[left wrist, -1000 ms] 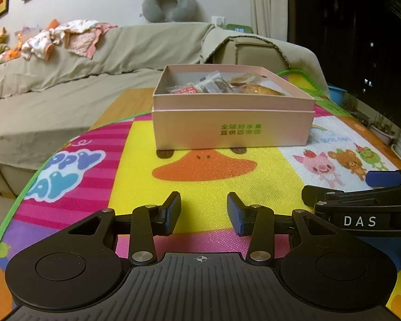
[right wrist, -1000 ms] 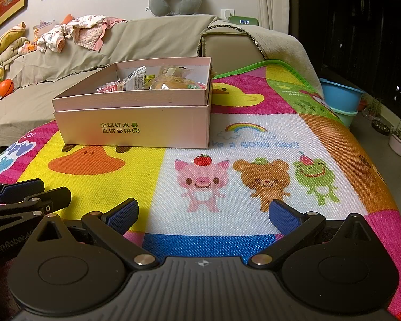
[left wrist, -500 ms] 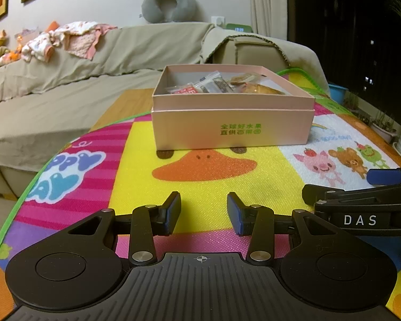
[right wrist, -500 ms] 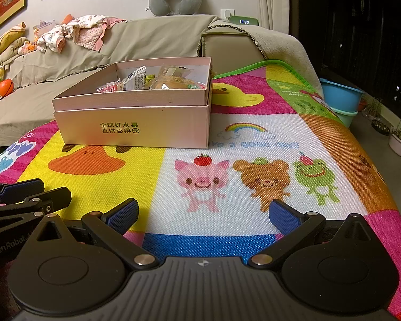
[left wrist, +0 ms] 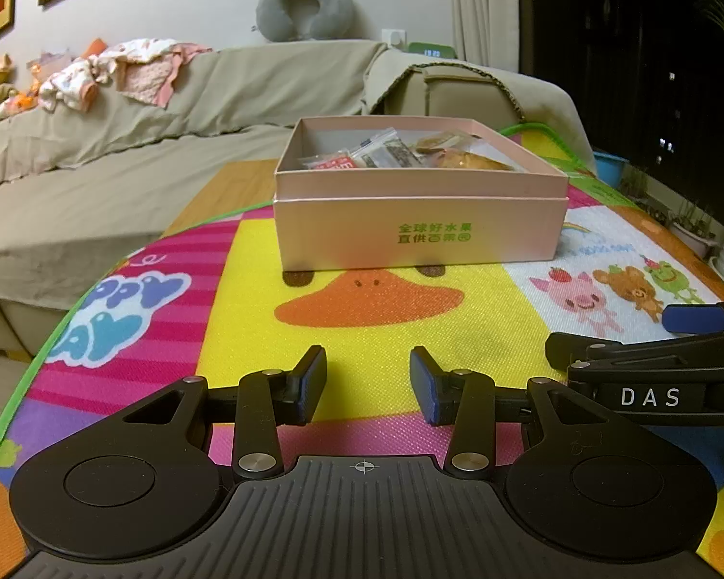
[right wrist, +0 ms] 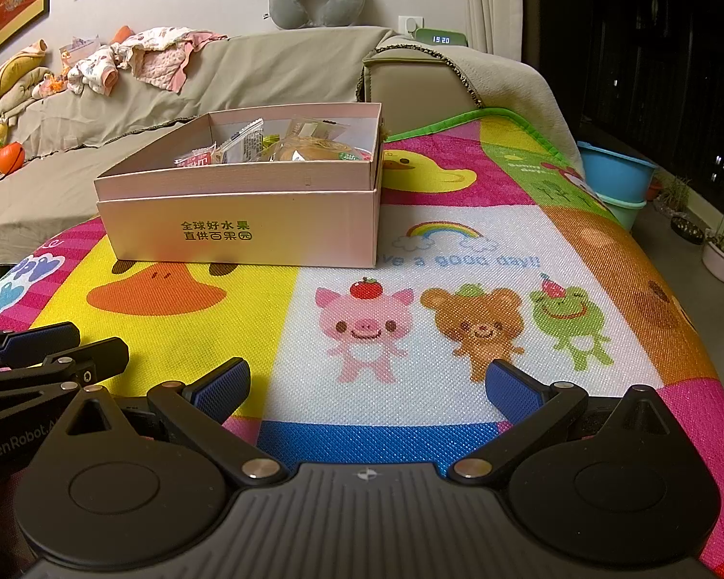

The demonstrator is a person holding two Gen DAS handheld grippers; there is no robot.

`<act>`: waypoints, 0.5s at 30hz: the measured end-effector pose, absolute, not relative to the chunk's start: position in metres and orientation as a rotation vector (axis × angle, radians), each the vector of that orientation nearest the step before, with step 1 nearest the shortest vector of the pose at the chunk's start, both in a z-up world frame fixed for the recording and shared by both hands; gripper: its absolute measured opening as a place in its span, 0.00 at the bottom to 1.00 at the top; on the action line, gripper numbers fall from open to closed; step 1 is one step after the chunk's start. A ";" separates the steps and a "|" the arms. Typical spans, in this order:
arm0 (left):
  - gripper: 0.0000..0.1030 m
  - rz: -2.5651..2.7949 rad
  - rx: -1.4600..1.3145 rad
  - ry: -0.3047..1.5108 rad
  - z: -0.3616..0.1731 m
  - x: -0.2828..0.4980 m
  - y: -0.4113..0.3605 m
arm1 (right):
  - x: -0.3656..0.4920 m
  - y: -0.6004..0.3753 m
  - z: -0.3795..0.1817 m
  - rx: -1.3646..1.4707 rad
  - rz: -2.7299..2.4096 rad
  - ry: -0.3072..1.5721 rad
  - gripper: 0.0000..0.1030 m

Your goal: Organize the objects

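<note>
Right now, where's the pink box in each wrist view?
Left wrist: pink box sits centre, straight ahead of the left gripper.
Right wrist: pink box sits left of centre, beyond the right gripper.
Shared landmark: the orange duck beak printed on the mat just before the box.

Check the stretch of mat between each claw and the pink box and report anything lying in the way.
Nothing visible does. Only bare play mat lies between the left claw and the pink box. The same holds for the right claw, with the box ahead to its left. Both claws are open and empty.
</note>
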State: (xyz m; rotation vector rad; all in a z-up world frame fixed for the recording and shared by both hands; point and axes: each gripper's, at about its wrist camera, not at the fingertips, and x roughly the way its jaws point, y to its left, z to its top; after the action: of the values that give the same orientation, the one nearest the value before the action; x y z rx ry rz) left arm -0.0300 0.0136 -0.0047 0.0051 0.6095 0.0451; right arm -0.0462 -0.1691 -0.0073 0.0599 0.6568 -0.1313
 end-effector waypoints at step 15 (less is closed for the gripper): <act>0.44 0.040 -0.010 0.609 -0.004 -0.029 0.015 | -0.046 -0.169 -0.007 0.060 -0.132 0.657 1.00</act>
State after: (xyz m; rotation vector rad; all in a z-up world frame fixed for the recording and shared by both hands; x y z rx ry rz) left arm -0.0293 0.0147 -0.0044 -0.0097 0.6095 0.0399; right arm -0.0463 -0.1692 -0.0074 0.0599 0.6570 -0.1315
